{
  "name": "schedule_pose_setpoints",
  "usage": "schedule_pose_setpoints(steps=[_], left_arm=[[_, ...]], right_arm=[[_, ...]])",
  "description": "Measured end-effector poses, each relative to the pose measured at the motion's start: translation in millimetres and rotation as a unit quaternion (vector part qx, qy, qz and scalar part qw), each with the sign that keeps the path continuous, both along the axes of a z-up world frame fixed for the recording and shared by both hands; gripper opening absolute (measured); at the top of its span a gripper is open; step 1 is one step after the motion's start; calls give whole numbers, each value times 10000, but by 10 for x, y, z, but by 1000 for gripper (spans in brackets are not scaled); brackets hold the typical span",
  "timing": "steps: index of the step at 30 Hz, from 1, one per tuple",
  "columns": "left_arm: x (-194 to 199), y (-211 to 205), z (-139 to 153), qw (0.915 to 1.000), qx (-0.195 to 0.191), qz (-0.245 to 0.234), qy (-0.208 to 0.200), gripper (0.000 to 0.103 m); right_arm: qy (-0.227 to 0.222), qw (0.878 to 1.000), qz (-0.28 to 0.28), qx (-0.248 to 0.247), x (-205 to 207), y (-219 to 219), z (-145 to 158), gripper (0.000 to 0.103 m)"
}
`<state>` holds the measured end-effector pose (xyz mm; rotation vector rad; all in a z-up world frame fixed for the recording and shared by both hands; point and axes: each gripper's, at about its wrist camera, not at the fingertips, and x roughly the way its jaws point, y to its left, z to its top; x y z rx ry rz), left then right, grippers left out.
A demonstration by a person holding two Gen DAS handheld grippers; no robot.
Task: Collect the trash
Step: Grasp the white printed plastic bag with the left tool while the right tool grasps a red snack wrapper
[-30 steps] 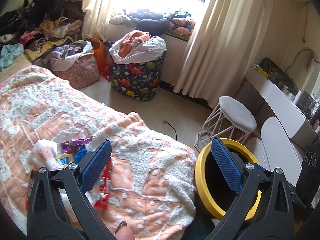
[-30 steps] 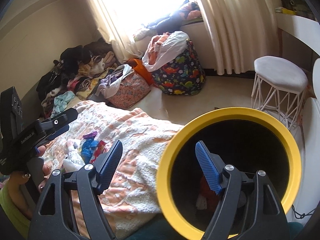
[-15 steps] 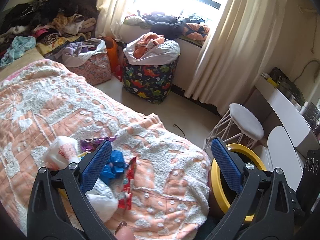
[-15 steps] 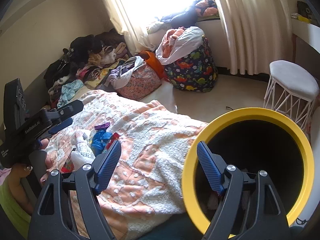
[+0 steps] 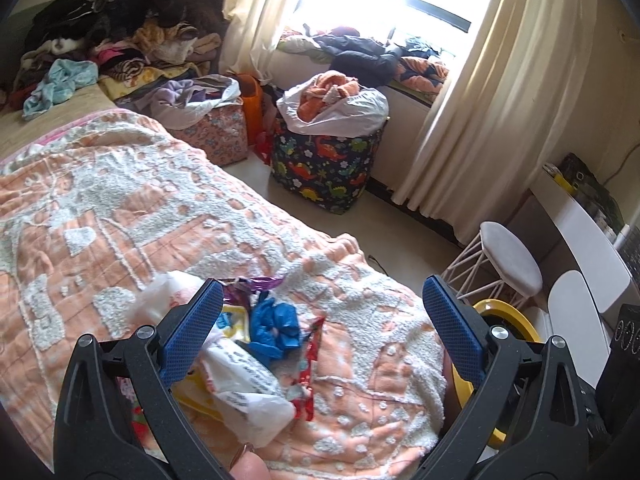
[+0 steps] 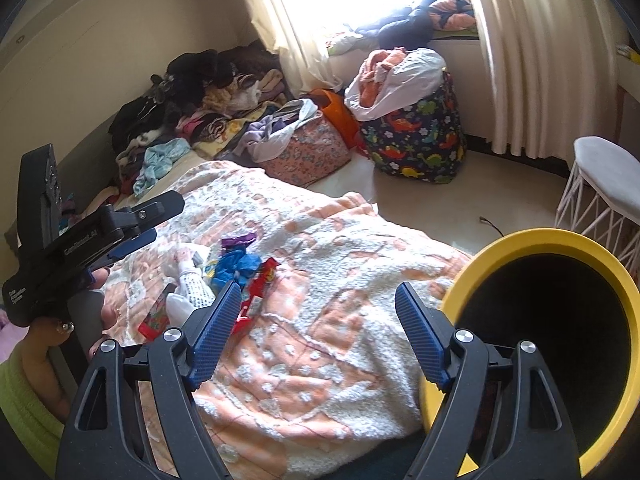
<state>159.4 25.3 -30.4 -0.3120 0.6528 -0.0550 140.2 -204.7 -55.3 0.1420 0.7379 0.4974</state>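
Observation:
A heap of trash lies on the orange and white bedspread (image 5: 120,216): a crumpled blue wrapper (image 5: 276,330), a red wrapper (image 5: 310,360), a purple wrapper (image 5: 256,283), white plastic bags (image 5: 244,392) and a yellow packet. My left gripper (image 5: 324,332) is open just above the heap. In the right wrist view the same heap shows, with the blue wrapper (image 6: 234,266) and red wrapper (image 6: 260,284). My right gripper (image 6: 318,332) is open and empty over the bed's corner. The yellow-rimmed black bin (image 6: 560,240) stands beside the bed at right; it also shows in the left wrist view (image 5: 508,316).
A white stool (image 5: 508,256) and a white desk (image 5: 592,236) stand at right. A dinosaur-print laundry bag (image 5: 332,168) and a floral bag (image 5: 216,136) sit on the floor by the curtained window. Clothes are piled at the far left (image 5: 100,40).
Both grippers have swung left from the bin toward the trash heap. The heap now sits between the left gripper's fingers. The bin has slid to the right edge of both views.

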Motion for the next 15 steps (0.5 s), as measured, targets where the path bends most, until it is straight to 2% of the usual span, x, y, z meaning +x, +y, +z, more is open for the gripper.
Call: schedule_pose_setpoints(steps=[15], left_arm=[[-23,417,-77,9989,-27,461,59,92]], right_arm=[[73,9991,418,-91,125,405,-35,77]])
